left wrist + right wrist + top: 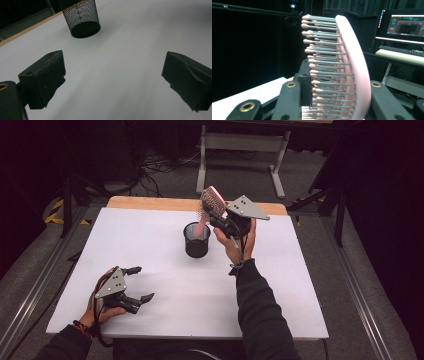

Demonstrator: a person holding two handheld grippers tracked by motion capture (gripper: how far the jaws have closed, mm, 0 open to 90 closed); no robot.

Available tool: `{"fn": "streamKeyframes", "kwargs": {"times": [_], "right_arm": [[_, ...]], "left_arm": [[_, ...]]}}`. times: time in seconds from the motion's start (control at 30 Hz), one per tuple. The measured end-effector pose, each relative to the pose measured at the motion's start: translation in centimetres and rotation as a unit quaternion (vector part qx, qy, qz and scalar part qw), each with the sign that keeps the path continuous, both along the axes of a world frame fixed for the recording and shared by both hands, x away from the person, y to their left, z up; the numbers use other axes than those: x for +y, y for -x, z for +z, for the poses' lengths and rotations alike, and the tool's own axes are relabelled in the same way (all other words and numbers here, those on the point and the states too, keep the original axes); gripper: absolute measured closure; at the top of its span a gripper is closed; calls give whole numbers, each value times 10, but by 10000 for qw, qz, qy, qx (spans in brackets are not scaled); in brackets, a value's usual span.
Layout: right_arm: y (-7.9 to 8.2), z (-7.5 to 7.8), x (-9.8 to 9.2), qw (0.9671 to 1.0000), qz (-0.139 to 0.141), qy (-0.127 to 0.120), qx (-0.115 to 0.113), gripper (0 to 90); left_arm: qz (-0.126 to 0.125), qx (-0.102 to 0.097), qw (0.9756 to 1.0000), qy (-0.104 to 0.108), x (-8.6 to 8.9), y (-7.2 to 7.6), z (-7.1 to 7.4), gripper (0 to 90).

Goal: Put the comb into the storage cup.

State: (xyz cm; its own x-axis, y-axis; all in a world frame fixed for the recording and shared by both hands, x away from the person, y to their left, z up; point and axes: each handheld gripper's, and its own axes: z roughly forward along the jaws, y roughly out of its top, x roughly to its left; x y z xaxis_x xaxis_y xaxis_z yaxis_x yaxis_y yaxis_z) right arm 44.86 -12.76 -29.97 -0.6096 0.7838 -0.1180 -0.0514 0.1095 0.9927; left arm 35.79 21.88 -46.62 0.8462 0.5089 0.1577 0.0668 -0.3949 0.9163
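The right tongs [216,214] are clamping the pink hairbrush [212,202] by its head, its handle seemingly dipping into the mesh cup [196,240]. Releasing off-centre risks tipping the cup. The left tongs [138,284], near the cup, are gaping empty.

Mesh cup [196,240] mid-table [165,315]; hairbrush [212,202] above cup, handle inside; left tool [136,283] near front-left corner

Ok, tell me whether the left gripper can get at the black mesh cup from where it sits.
Probably yes. The left gripper stands open over the bare white table, nothing between it and the black mesh cup, though the pink hairbrush in the right gripper already reaches into it.
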Motion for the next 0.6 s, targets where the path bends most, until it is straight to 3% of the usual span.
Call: {"fn": "streamKeyframes", "kwargs": {"times": [0.53,0.6], "right_arm": [[-11,-14,7,9997,-45,-68,244,635],[-13,-17,6,9997,-40,101,205,635]], "left_arm": [[14,-22,10000,-3,2,-1,1,58],[9,-32,10000,-15,2,0,1,58]]}}
